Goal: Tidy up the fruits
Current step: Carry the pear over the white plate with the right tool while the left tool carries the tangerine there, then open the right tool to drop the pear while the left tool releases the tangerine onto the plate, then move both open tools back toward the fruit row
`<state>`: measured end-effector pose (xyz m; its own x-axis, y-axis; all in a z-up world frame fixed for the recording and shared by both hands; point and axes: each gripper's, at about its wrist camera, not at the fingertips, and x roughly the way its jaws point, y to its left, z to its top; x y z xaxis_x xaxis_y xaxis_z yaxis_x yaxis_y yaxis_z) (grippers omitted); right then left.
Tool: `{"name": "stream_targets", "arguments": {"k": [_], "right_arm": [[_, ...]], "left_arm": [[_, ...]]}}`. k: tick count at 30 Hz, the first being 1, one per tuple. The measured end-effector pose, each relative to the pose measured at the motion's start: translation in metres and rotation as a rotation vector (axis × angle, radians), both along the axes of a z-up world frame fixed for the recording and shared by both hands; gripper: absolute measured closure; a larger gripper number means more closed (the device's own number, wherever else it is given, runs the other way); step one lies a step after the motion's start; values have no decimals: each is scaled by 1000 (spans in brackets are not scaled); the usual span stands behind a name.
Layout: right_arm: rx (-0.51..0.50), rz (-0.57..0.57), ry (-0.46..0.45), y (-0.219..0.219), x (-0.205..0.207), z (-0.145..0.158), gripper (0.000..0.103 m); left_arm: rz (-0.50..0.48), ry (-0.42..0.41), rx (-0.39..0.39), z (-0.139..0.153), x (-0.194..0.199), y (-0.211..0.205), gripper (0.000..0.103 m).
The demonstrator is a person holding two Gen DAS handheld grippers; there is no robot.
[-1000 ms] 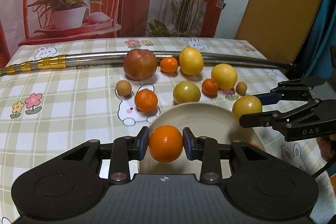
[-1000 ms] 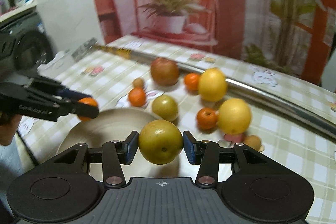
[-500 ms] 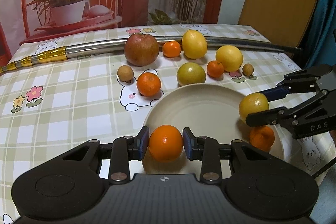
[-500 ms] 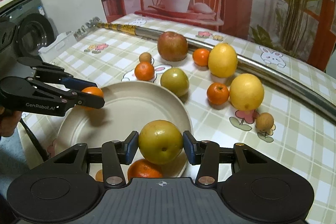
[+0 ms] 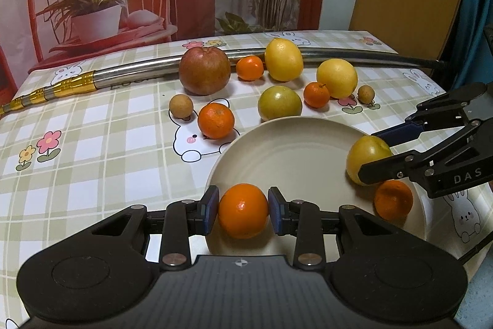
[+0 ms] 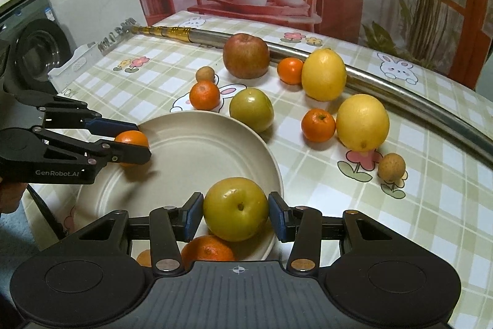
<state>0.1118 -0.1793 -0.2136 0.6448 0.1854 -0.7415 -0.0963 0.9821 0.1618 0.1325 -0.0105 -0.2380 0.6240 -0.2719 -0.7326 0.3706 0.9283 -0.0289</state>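
Observation:
My left gripper [image 5: 243, 210] is shut on an orange tangerine [image 5: 242, 209] over the near rim of the cream plate [image 5: 286, 150]. My right gripper [image 6: 235, 213] is shut on a yellow-green pear [image 6: 235, 208] above the plate's [image 6: 197, 150] near right part. A loose tangerine [image 6: 207, 248] lies in the plate under the pear. From the left wrist view the right gripper [image 5: 374, 154] holds the pear [image 5: 365, 154] over that tangerine [image 5: 393, 199]. From the right wrist view the left gripper [image 6: 135, 144] holds its tangerine [image 6: 131, 141] at the plate's left.
Behind the plate on the checked cloth lie a red apple [image 5: 205, 70], two yellow citrus [image 5: 283, 59] [image 5: 337, 77], a green pear [image 5: 279, 102], three tangerines [image 5: 215, 120] and two small brown longans [image 5: 181, 106]. A metal pole [image 5: 129, 73] crosses the back. A washing machine [image 6: 37, 48] stands left.
Both views tipped downward, so the plate now shows whole with a loose tangerine in it. Each gripper has kept its fruit, now low over the plate.

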Motion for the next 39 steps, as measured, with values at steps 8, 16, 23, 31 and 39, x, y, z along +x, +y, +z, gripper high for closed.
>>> {"name": "stream_targets", "arguments": {"k": [8, 16, 23, 31, 39], "right_arm": [[-21, 7, -11, 3, -1, 1, 60], [-40, -3, -39, 4, -5, 6, 56], [-24, -25, -71, -2, -10, 8, 55], [8, -70, -160, -8, -19, 16, 55], [17, -159, -218, -21, -20, 20, 55]], "left_arm": [[6, -4, 10, -2, -2, -4, 66], [19, -3, -19, 0, -1, -1, 61], [28, -27, -64, 7, -4, 2, 56], [63, -55, -134, 18, -2, 11, 56], [142, -71, -169, 28, 9, 30, 56]]}}
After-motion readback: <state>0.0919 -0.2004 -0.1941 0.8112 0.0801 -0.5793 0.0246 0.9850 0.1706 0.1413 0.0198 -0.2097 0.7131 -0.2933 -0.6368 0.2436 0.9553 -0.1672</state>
